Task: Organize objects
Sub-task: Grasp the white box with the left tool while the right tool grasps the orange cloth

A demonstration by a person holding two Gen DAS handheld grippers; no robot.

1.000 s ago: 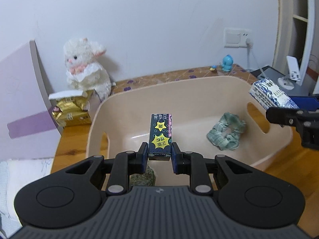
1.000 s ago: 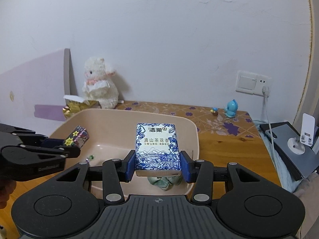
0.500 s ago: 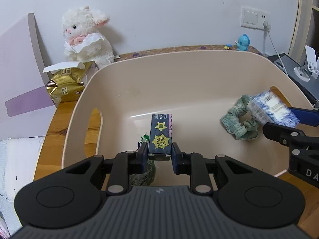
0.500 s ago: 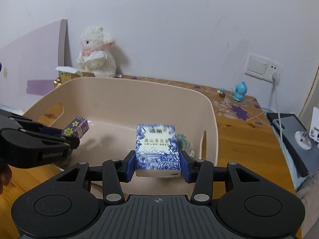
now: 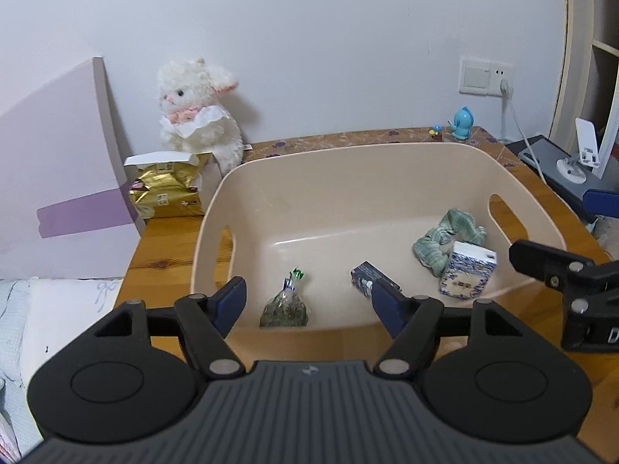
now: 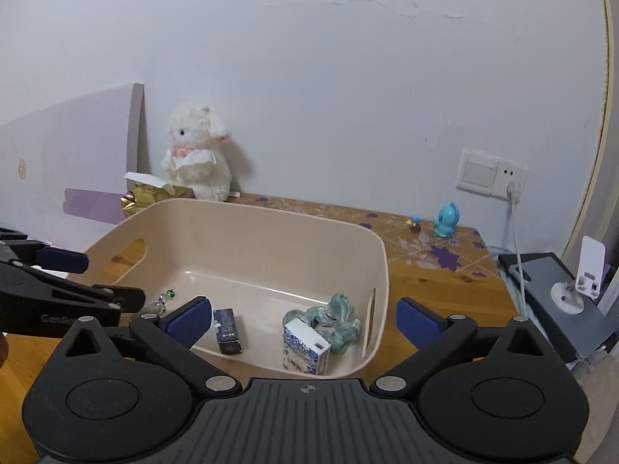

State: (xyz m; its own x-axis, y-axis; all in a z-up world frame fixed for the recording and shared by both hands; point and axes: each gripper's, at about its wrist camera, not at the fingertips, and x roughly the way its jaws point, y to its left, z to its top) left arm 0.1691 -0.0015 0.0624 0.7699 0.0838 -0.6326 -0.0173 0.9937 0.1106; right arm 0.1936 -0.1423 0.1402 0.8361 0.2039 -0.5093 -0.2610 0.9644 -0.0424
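**Four small things lie in the beige bin, both claws released**

The beige plastic bin [image 5: 387, 170] is a rounded tub with an oval handle slot cut in each short wall, standing on the wooden table [image 5: 170, 247]. On its floor, just ahead of the left claw [image 5: 309, 297], lies a small clear bag of greenish bits [image 5: 285, 307] tied with a green twist. Beside that claw's right finger lies a dark blue little box [image 5: 361, 280] with pale print on its end. Further right stands a blue-and-white patterned tissue pack [image 5: 466, 272], tilted and touching a crumpled pale green scrunchie [image 5: 445, 237] behind it, near the right handle slot.

The left claw is released, its blue-padded fingers spread wide and holding nothing, above the bin's near rim. The right claw [image 6: 305, 319] is likewise spread wide and empty, over the near right corner of the bin [image 6: 247, 216], with the tissue pack [image 6: 303, 346] and scrunchie [image 6: 332, 319] between its fingers in that view and the dark box [image 6: 228, 330] by its left pad.

Beyond the bin, to the left, a gold foil packet [image 5: 166, 193] sits before a white plush lamb [image 5: 197, 116] against the wall. To the far right stands a small blue figurine [image 5: 462, 118].
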